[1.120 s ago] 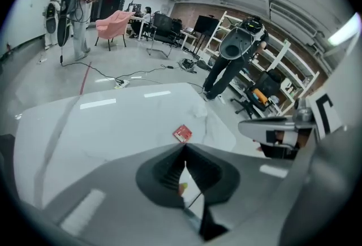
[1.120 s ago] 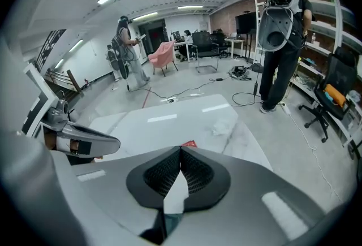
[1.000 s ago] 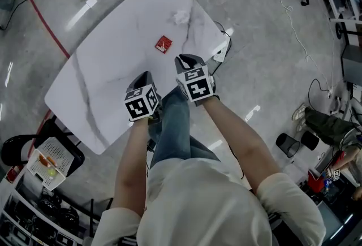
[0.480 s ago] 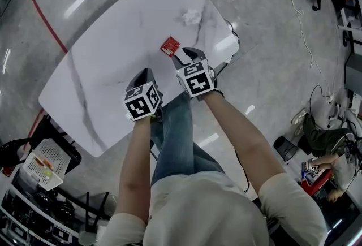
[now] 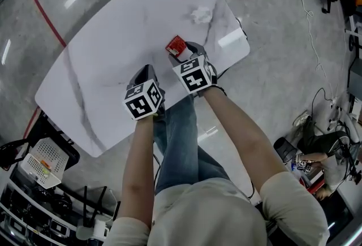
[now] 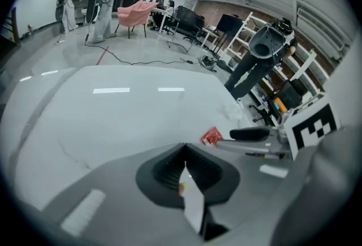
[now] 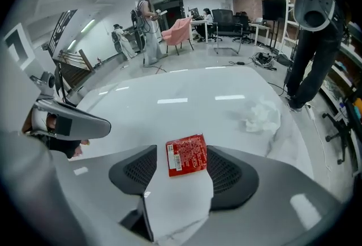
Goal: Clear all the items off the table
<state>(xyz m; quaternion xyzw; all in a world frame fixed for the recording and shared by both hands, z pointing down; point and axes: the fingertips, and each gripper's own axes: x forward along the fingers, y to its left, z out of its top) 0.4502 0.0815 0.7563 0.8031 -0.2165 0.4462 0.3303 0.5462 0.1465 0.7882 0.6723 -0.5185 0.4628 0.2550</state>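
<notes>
Red packet (image 7: 186, 155): lies flat on desk (image 7: 136, 95), in the gap at the tips of right gripper (image 7: 182, 167); neither pad seen touching it.

Right gripper: jaws have just been opening and now stand wide w/ the packet framed between them. Nothing gripped yet.

Left gripper (image 6: 185, 170): jaws together, empty, just beside right gripper on its left, over the near desk edge.

Crumpled tissue (image 7: 262, 116): ahead and to the right of right gripper, well apart from the packet. Second item to clear.

Step in hand (judged): approach for pickup of the packet.

Recommendations:
- Keep the packet centred betw. the pads and square to its edges.
- The packet is thin and flat, so the tips prob. need to reach the desk surface on both sides before closing. Closing too high catches nothing.
- Close slowly. The surface looks smooth, and one-sided contact may skate the packet off.
- Confirm hold w/ a small lift before carrying away.
</notes>
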